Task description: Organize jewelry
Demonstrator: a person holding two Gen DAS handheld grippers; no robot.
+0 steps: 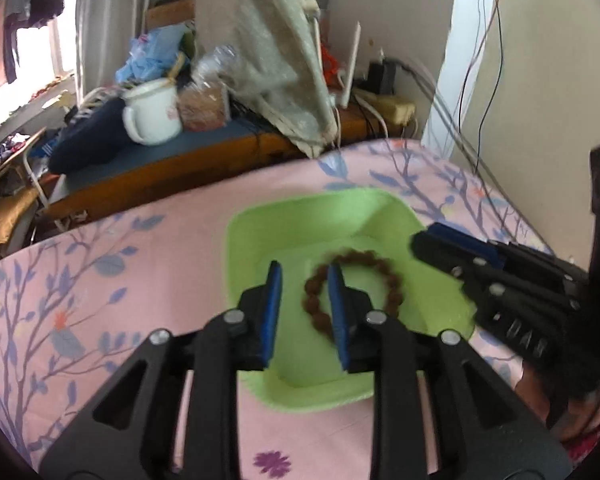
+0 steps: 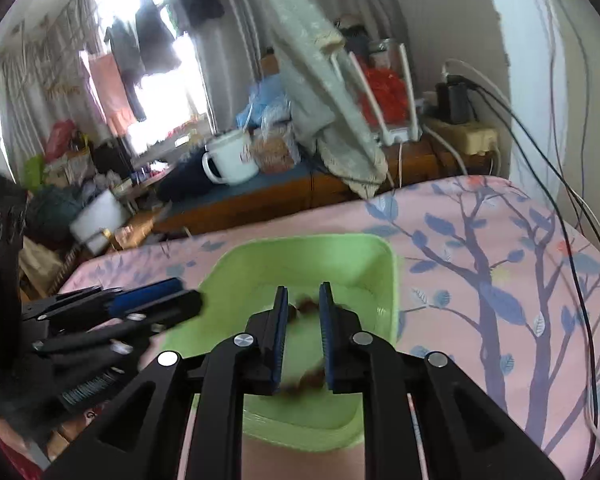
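Green tray (image 1: 252,240) sits on the pink floral-print surface (image 1: 140,280); everything below is placed relative to the tray.

- Brown bead bracelet (image 1: 384,276) lies flat on the tray floor, roughly mid-tray. It is a closed ring, slightly oval in the left wrist view, with its long axis running from the tray's near edge toward its far edge. No clasp or end visible, so it has no clear pointing direction.
- Left tongs (image 1: 305,276) are open, over the near-left part of the tray. One blue pad sits across the bracelet's left arc in the frame, the other is outside the ring. Whether a pad touches the beads is unclear; motion blur.
- Right tongs (image 2: 303,294) are over the tray's middle, fingers spread with a gap. Beads (image 2: 306,306) show between the pads near the tips and again lower down. Looks like they straddle the bracelet without clamping it, but the view is blurred.
- In the left wrist view the right tongs (image 1: 424,240) come in over the tray's right rim, seen side-on.
- Behind the tray's far edge: a low wooden bench with a white enamel mug (image 1: 152,114), bags and draped cloth.
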